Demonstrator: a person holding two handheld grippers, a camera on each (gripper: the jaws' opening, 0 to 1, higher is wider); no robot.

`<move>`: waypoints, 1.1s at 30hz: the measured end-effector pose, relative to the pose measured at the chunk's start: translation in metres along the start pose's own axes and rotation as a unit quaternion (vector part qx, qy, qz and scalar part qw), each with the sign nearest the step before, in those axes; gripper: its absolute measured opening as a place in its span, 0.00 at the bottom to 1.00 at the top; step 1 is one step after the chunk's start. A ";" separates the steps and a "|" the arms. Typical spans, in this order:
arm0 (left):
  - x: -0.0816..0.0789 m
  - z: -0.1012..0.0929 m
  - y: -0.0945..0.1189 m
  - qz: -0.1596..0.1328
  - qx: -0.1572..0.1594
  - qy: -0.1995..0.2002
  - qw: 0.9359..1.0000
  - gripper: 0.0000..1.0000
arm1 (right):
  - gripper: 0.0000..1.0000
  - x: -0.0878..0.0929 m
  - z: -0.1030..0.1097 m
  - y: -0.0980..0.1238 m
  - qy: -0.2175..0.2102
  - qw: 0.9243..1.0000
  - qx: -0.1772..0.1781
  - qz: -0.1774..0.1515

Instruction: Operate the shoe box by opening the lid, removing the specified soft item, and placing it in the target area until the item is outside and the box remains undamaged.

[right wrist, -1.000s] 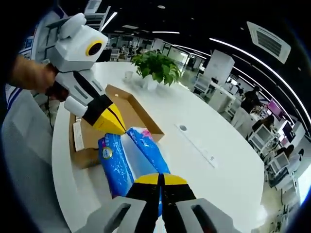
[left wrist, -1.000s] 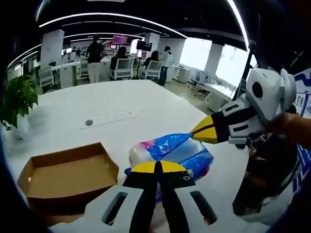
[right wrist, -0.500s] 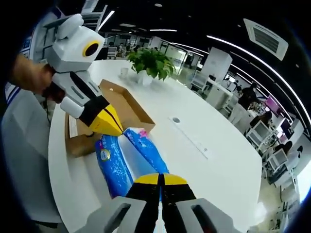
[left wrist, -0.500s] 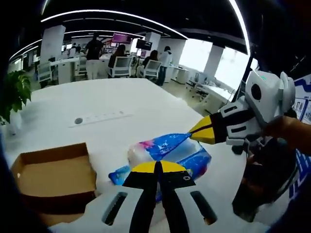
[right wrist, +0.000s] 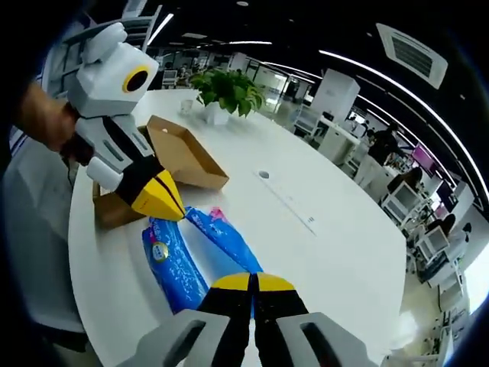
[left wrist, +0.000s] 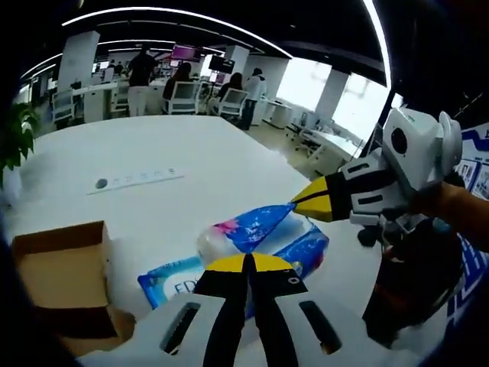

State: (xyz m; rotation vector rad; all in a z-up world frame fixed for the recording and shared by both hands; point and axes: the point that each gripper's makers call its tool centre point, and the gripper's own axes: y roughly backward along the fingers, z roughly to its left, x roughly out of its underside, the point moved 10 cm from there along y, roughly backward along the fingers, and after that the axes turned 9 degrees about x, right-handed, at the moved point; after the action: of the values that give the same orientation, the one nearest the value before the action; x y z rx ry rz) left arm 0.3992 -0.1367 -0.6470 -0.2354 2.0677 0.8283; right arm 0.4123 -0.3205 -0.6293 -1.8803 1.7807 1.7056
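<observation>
I see both hand-held grippers, left [left wrist: 246, 264] and right [right wrist: 254, 281], clamped on the blue tissue pack [left wrist: 263, 229] above the desk [left wrist: 183, 164], right of the open shoe box [right wrist: 179, 153].

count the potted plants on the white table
1. The potted plant stands at the table's far end beyond the open cardboard box; others may be out of view.

In front of me spreads a broad white table [left wrist: 191, 160] with a smooth, matte top. On it sits the open brown cardboard shoe box [left wrist: 53, 264], its lid [right wrist: 187, 157] tilted up beside it in the right gripper view. Just beside the box lies the blue plastic soft pack [left wrist: 260, 233], resting on the tabletop. Farther out, a white power strip [left wrist: 137, 178] is set into the surface, and a potted green plant [right wrist: 225, 92] stands near the far edge.
</observation>
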 end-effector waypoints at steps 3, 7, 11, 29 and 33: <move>0.002 -0.003 -0.009 0.003 0.008 0.001 1.000 0.00 | 0.00 0.008 -0.005 -0.001 -0.006 1.000 0.003 0.001; 0.003 -0.006 -0.018 0.008 0.021 0.000 1.000 0.00 | 0.00 0.018 -0.012 -0.003 -0.017 1.000 0.007 0.001; 0.003 -0.008 -0.029 0.015 0.028 0.000 0.999 0.00 | 0.00 0.025 -0.015 -0.004 -0.026 1.000 0.008 0.001; -0.003 -0.013 -0.076 0.047 0.054 -0.007 0.997 0.00 | 0.00 0.060 -0.037 -0.009 -0.060 0.998 0.022 0.007; -0.003 -0.013 -0.085 0.053 0.060 -0.009 0.997 0.00 | 0.00 0.067 -0.043 -0.012 -0.066 0.997 0.025 0.010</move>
State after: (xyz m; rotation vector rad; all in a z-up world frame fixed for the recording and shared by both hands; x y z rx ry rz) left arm 0.4300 -0.2103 -0.6794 -0.0519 2.1202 0.7633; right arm 0.4311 -0.3897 -0.6659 -1.6926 1.7805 1.7308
